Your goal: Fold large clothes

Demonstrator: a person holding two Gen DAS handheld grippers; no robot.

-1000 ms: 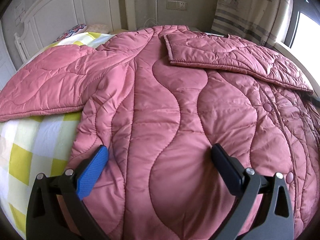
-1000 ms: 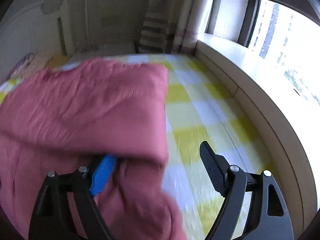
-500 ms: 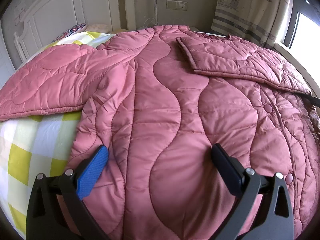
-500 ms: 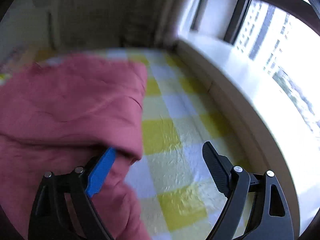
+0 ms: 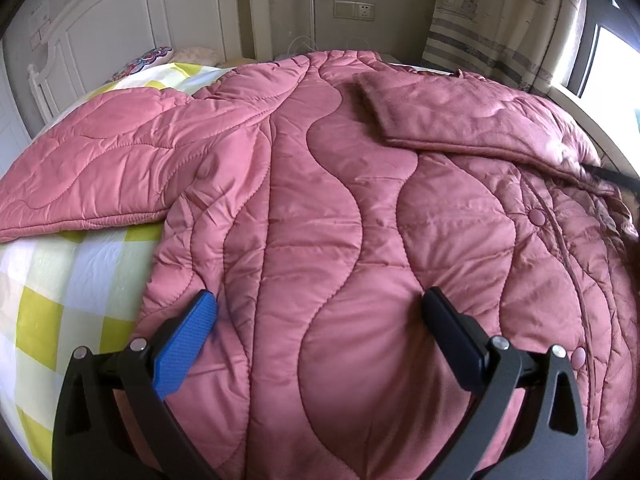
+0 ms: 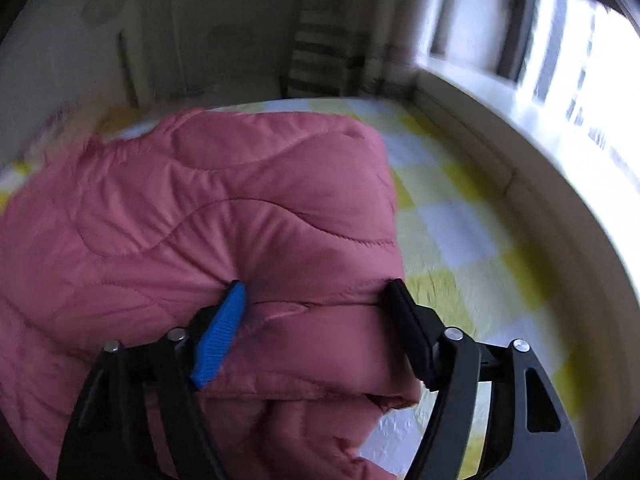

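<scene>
A pink quilted jacket point(image 5: 320, 208) lies spread over the bed, one sleeve point(image 5: 92, 172) stretched out left and the other sleeve point(image 5: 472, 124) folded across its upper right. My left gripper point(image 5: 320, 320) stands wide open low over the jacket's lower body, with only flat fabric beneath it. In the right wrist view the jacket's folded right edge point(image 6: 240, 216) fills the gap of my right gripper point(image 6: 316, 292). Its jaws are closing, and the blue pad point(image 6: 224, 328) and the black pad point(image 6: 408, 328) press the bunched edge from both sides.
A yellow and white checked sheet point(image 6: 448, 240) covers the bed. A white headboard point(image 5: 120, 24) and a pillow point(image 5: 148, 60) stand at the far end. A curtain point(image 5: 500, 20) and a bright window ledge point(image 6: 560, 216) run along the right side.
My right gripper has swung left from over the sheet onto the jacket's edge and its jaws have narrowed. The folded sleeve has shifted a little. The left gripper has not moved.
</scene>
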